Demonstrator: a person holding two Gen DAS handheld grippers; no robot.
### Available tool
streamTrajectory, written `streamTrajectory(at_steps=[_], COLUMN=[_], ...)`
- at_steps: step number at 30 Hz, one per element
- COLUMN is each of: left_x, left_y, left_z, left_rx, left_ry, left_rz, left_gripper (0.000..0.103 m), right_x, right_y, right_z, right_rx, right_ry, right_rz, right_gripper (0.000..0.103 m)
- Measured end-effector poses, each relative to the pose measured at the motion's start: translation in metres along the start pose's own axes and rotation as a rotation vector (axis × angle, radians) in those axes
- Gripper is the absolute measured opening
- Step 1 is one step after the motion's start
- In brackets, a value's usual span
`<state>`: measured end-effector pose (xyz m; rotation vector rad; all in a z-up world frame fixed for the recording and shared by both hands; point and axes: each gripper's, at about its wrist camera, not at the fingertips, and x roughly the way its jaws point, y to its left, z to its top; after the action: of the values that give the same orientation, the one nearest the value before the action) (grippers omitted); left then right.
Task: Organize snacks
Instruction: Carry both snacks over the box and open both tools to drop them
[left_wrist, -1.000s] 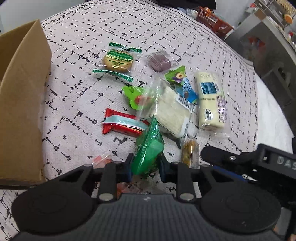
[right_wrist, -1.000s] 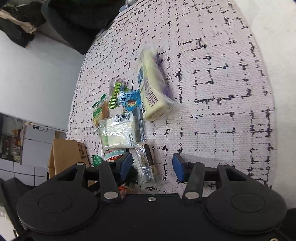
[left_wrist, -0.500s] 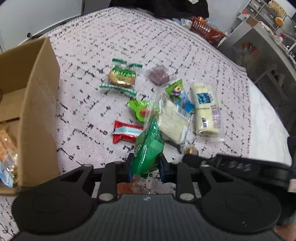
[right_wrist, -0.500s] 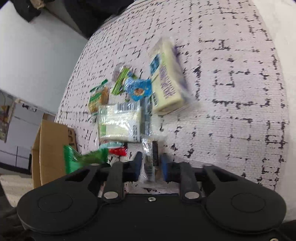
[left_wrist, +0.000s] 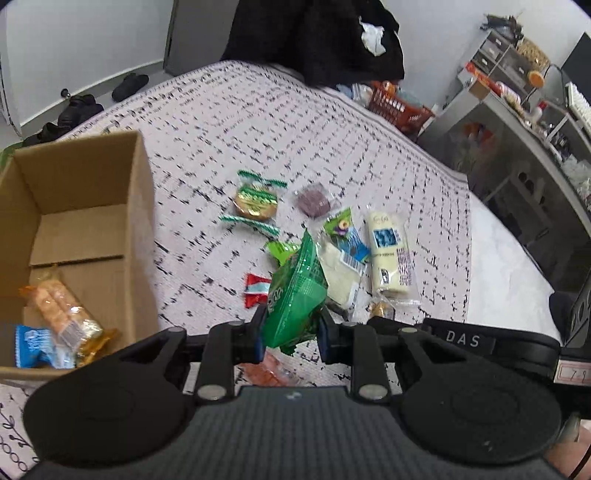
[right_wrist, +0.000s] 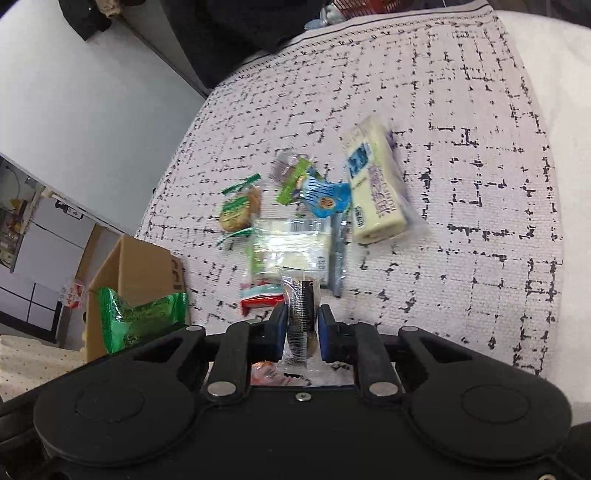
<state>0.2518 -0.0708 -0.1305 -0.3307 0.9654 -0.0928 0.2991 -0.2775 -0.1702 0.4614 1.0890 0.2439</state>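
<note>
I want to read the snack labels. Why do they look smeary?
Right wrist view: motion blur smears the pale yellow roll pack and blue wrapper. Left wrist view: the green snack bag is sharper, but fisheye bends the cardboard box.

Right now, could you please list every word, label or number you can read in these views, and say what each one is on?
"DAS": white letters on the black body of the right gripper, in the left wrist view.
"79": apparently handwritten on a small white tag at the right edge; uncertain.
Print on the cream snack pack, the green packet, the blue wrapper and the cardboard box: too blurred to read.
</note>
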Motion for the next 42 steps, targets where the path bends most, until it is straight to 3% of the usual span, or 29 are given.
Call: streamTrajectory(at_steps=[23,42], left_x=[-0.085,-0.104], left_y=[0.06,0.125], left_z=[0.019,0.022], left_rx=[-0.142,-0.244], left_ry=[-0.172,-0.189], left_rz=[0.025,0.027], left_gripper=[0.026,0.025], right_x=[-0.037,-0.016], right_y=[0.107,0.182], right_z=[-0.011,-0.029], right_rx=[-0.145,-0.241], right_ry=[-0.116,-0.115], right_rz=[0.095,0.161], right_gripper=[0.018,0.018])
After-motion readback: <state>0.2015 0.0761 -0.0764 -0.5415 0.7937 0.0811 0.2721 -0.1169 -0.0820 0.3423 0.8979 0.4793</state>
